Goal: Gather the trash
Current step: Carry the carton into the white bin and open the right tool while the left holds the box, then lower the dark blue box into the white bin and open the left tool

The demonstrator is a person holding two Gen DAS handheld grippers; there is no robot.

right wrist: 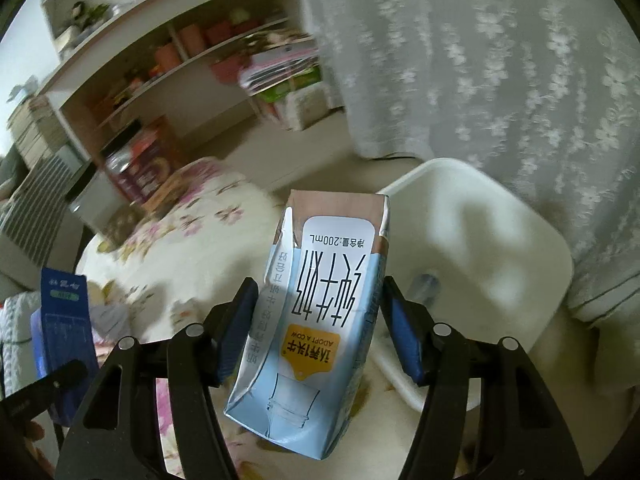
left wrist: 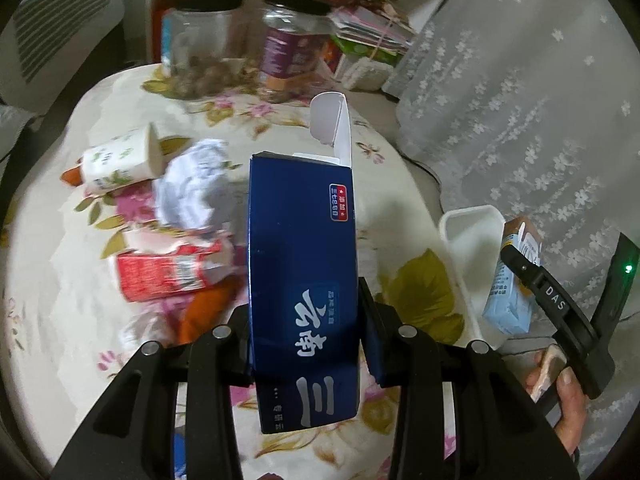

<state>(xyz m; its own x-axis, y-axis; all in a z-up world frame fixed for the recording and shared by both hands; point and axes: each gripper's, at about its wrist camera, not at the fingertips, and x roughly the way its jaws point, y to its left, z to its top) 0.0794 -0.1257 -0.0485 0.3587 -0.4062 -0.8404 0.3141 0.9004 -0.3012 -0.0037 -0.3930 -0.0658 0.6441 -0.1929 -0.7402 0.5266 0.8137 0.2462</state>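
Observation:
My left gripper [left wrist: 306, 320] is shut on a dark blue toothpaste box [left wrist: 302, 248] with its white end flap open, held above the floral table. My right gripper [right wrist: 320, 320] is shut on a light blue milk carton [right wrist: 316, 312], held just left of a white plastic bin [right wrist: 480, 248]. The bin also shows in the left wrist view [left wrist: 468, 240], with the right gripper [left wrist: 532, 280] and its carton [left wrist: 510, 292] beside it. On the table lie a crumpled white paper [left wrist: 192, 184], a torn red carton [left wrist: 168, 272] and a small white floral carton [left wrist: 120, 160].
Two glass jars with black lids [left wrist: 200, 40] [left wrist: 292, 40] stand at the table's far edge. An orange wrapper [left wrist: 208, 308] lies near my left fingers. A shelf unit [right wrist: 160, 60] with books stands behind. A lace curtain [right wrist: 500, 60] hangs at the right.

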